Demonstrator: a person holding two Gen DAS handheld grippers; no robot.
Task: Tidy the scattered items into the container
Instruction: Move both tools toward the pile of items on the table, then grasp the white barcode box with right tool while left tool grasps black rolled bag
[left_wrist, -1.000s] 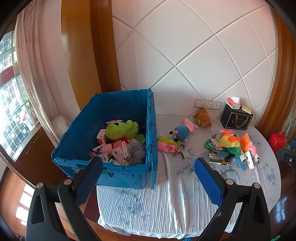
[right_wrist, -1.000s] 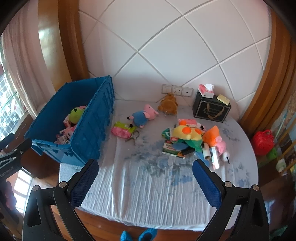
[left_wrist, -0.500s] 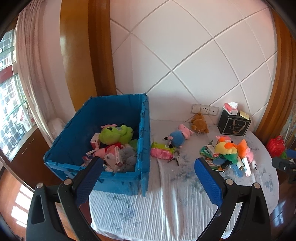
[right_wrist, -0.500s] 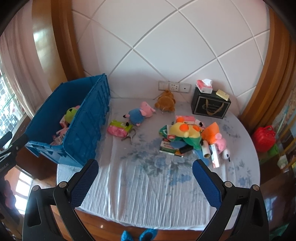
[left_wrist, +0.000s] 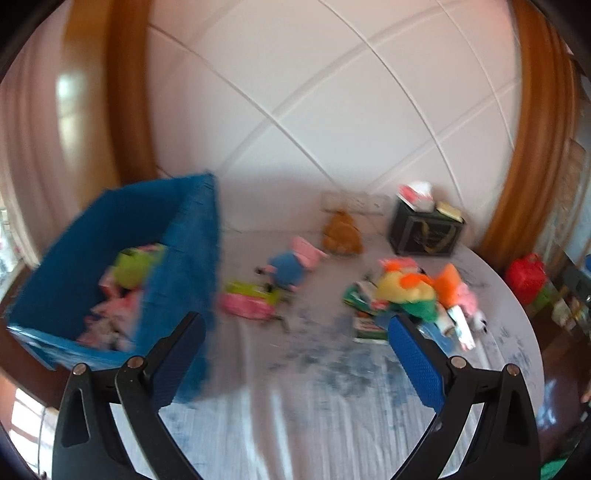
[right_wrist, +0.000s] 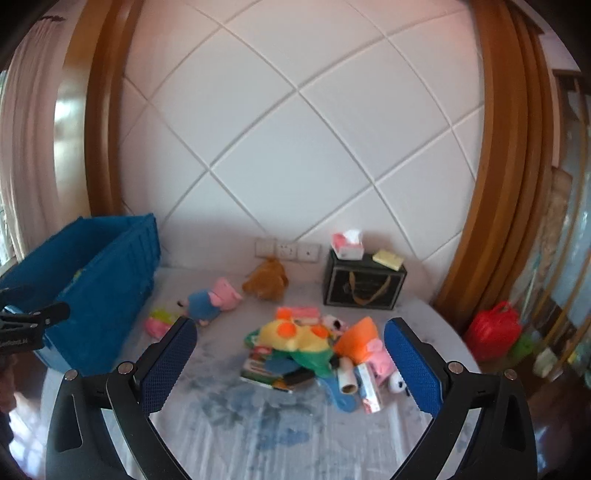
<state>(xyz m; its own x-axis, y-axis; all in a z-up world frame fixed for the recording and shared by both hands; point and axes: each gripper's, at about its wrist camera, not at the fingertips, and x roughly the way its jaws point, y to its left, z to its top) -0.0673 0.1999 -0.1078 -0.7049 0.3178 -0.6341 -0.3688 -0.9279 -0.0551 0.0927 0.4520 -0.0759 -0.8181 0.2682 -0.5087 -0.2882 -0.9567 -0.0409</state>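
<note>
A blue crate (left_wrist: 184, 254) stands at the table's left with a green plush (left_wrist: 131, 267) and other toys inside; it also shows in the right wrist view (right_wrist: 107, 280). On the cloth lie a pink pouch (left_wrist: 247, 301), a blue and pink pig plush (left_wrist: 291, 264), a brown bear (left_wrist: 341, 234) and a pile with a yellow plush (right_wrist: 291, 334), books and tubes. My left gripper (left_wrist: 295, 328) is open and empty above the table's front. My right gripper (right_wrist: 290, 332) is open and empty, facing the pile.
A black gift bag (right_wrist: 364, 284) with a tissue box (right_wrist: 347, 245) stands at the back by the wall sockets (right_wrist: 286, 251). A red bag (right_wrist: 493, 330) sits off the table's right. The left gripper's body (right_wrist: 26, 325) shows at the right wrist view's left edge.
Both views have swung right and tilted up. The crate has slid toward the left edge and the toy pile has come toward the centre. The left wrist view is now motion-blurred. Both grippers stay open.
</note>
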